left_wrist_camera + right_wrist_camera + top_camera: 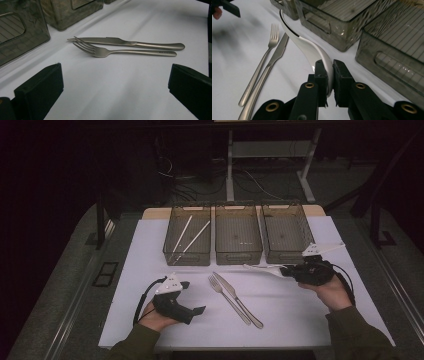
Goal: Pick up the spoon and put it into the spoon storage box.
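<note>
My right gripper (pixel 287 270) (pixel 328 67) is shut on the handle of a white ceramic spoon (pixel 262 268) (pixel 303 45). The spoon hangs a little above the white table, its bowl pointing left, in front of the middle bin. A steel fork (pixel 219 287) (pixel 100 51) (pixel 271 41) and knife (pixel 241 303) (pixel 125 42) (pixel 279 53) lie side by side at the table's middle. My left gripper (pixel 194 297) (pixel 113 86) rests at the front left, open, its jaws aimed at the fork and knife with nothing between them.
Three clear grey bins stand in a row at the back: the left bin (pixel 170 251) holds two white chopsticks (pixel 192 236), the middle bin (pixel 238 256) and the right bin (pixel 277 256) look empty. The white table cover (pixel 300 320) ends near the person's sleeves.
</note>
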`<state>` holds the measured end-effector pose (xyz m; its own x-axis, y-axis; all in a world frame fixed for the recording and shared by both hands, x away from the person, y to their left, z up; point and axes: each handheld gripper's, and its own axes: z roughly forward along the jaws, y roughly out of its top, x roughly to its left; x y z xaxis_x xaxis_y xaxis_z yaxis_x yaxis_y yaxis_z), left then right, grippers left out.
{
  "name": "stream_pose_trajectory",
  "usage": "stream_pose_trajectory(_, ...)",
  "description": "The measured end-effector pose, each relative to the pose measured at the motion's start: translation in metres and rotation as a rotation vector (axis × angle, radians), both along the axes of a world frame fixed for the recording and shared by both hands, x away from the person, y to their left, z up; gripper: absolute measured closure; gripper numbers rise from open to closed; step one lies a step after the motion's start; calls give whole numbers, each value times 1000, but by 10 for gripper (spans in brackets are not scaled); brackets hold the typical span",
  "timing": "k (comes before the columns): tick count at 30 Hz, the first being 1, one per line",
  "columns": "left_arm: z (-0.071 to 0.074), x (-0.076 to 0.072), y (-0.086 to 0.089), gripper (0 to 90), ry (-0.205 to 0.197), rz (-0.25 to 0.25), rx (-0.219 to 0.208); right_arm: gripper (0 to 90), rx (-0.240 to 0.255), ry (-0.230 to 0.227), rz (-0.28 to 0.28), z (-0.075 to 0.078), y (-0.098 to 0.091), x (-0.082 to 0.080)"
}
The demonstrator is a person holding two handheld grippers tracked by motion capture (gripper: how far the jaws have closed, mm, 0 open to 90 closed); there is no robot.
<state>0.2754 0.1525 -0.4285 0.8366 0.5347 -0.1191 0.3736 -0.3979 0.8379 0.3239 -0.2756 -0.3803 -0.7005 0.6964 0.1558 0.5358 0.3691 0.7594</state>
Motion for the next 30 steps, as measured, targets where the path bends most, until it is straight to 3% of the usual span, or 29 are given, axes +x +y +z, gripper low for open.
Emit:
stream_pose_trajectory(22, 0, -1, -2, 0, -15, -1, 2, 823, 21, -52, -32, 21, 7, 21)
stream_pose_trajectory(30, 0, -1, -2, 0, -14, -2, 1, 823, 19, -71, -56, 27, 12, 37)
